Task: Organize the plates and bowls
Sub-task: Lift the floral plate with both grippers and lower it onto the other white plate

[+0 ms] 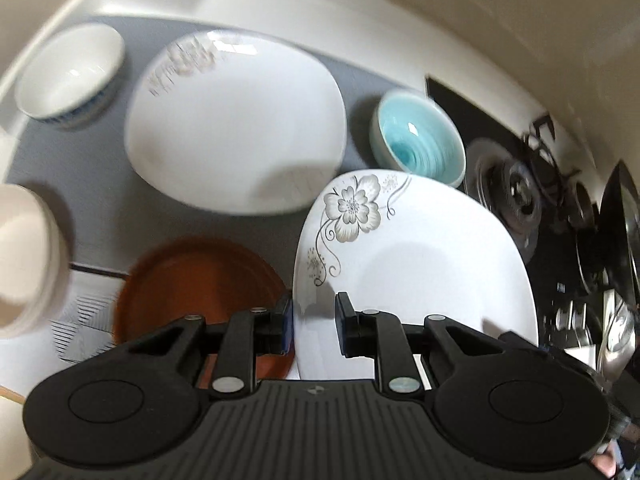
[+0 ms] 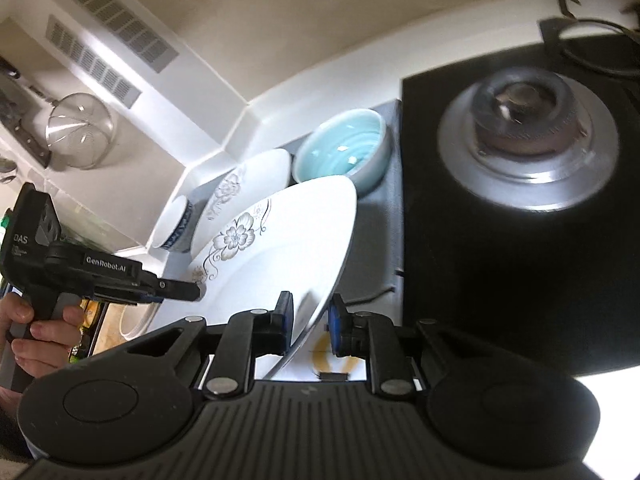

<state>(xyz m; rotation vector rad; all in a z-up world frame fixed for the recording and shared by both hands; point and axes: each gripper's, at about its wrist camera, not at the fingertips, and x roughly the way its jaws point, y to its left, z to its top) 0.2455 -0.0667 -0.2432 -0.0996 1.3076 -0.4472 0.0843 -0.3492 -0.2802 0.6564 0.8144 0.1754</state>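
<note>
Both grippers are on the same dish here. The flowered plate (image 1: 416, 264) is held up off the bench (image 1: 96, 168), tilted, with one hand-held gripper on each side of it. The left hand-held gripper (image 1: 314, 326) is nearly shut, its blue pads clamped on the plate's near rim right by the printed flower. From the right wrist view, the right hand-held gripper (image 2: 310, 322) is also almost closed, pinching the opposite edge of the same plate (image 2: 276, 248), and you can see the left hand-held gripper (image 2: 188, 290) coming in from the side with a hand (image 2: 40, 332) wrapped round its handle.

Down on the grey bench mat there's a second white plate (image 1: 236, 124) with a similar flower print lying flat, a white bowl with a blue pattern (image 1: 70, 72) near the back corner, and a turquoise bowl (image 1: 418, 136) just beside the black stove top (image 1: 516, 188). A brown plate (image 1: 192, 284) sits right below the left hand-held gripper, partly hidden by it. There's also a pale bowl (image 1: 24, 256) at the left edge, too blurry to say much about.
</note>
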